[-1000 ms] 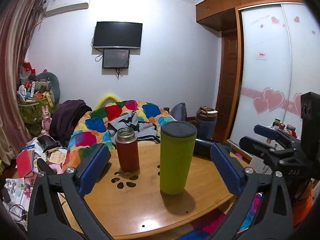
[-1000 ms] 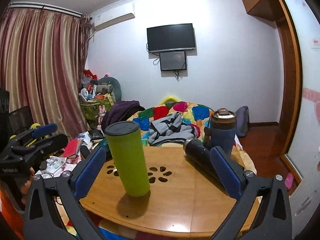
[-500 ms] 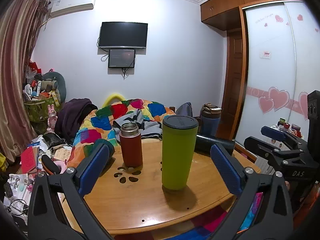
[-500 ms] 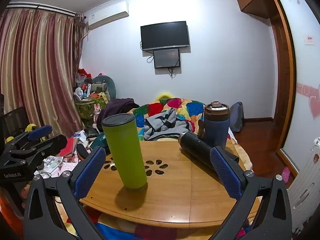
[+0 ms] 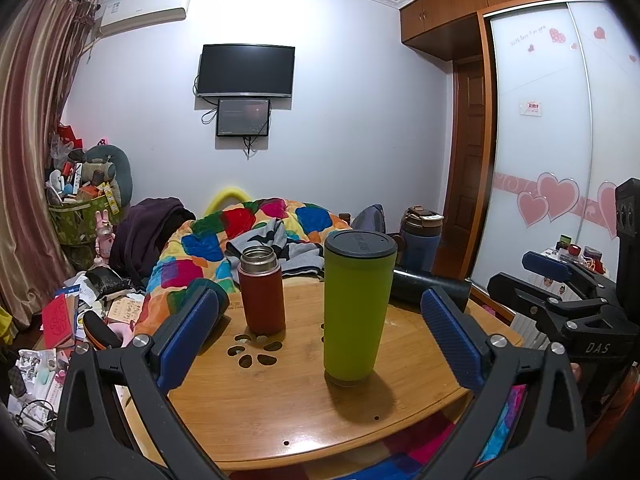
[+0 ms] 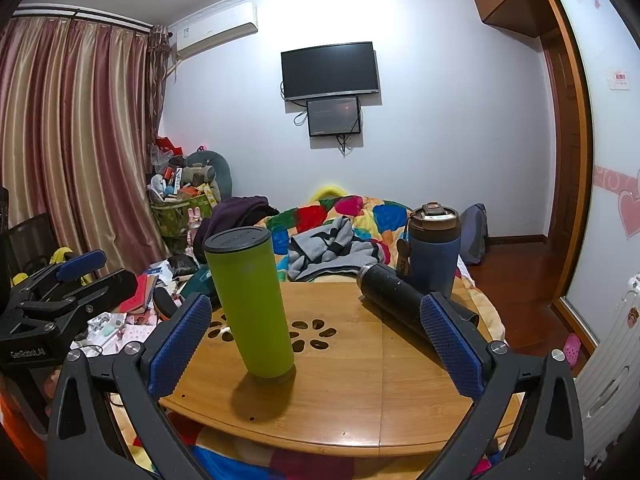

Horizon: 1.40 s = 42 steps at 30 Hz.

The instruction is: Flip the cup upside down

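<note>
A tall green cup [image 5: 354,308] with a dark end on top stands on the round wooden table [image 5: 280,412]; it also shows in the right wrist view [image 6: 252,304]. My left gripper [image 5: 320,324] is open and empty, short of the cup, which sits between its blue pads. My right gripper [image 6: 314,328] is open and empty, back from the cup, which stands left of centre. Each gripper shows in the other's view: the right gripper at the right edge [image 5: 560,280], the left gripper at the left edge [image 6: 68,280].
A red flask [image 5: 262,290] stands left of the green cup. A black bottle [image 6: 394,298] lies on its side at the table's right. A blue mug [image 6: 434,250] stands behind it. A bed with a colourful quilt [image 5: 240,240] lies beyond the table.
Both grippers have drawn back and risen a little, so the table and cups sit slightly farther off. The cup has not moved. Both stay open.
</note>
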Each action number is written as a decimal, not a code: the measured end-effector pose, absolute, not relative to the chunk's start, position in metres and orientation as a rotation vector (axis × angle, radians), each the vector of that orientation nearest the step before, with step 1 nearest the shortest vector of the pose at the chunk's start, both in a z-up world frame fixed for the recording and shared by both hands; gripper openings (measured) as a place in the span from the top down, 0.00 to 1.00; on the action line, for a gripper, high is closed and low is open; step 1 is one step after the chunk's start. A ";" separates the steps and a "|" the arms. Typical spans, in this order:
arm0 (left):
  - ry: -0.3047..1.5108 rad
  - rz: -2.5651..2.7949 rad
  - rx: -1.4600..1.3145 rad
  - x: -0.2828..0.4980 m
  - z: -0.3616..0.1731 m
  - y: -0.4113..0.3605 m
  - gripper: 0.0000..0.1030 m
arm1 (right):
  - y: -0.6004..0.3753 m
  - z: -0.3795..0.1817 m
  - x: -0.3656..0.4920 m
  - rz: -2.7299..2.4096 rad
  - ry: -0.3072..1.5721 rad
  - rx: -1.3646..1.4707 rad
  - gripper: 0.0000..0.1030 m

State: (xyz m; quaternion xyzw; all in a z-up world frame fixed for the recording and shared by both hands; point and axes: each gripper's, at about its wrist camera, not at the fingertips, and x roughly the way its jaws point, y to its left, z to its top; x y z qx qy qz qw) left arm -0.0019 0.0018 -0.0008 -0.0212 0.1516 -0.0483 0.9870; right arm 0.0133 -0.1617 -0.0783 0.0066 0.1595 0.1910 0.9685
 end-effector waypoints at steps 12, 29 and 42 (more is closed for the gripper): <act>0.306 -0.097 -0.043 -0.002 -0.001 0.003 0.00 | -0.161 -0.078 0.015 0.388 0.330 0.020 0.00; 0.309 -0.101 -0.046 -0.001 -0.003 0.005 0.00 | -0.160 -0.079 0.016 0.390 0.330 0.019 0.00; 0.311 -0.108 -0.045 0.000 -0.004 0.004 0.00 | -0.159 -0.080 0.015 0.385 0.330 0.020 0.00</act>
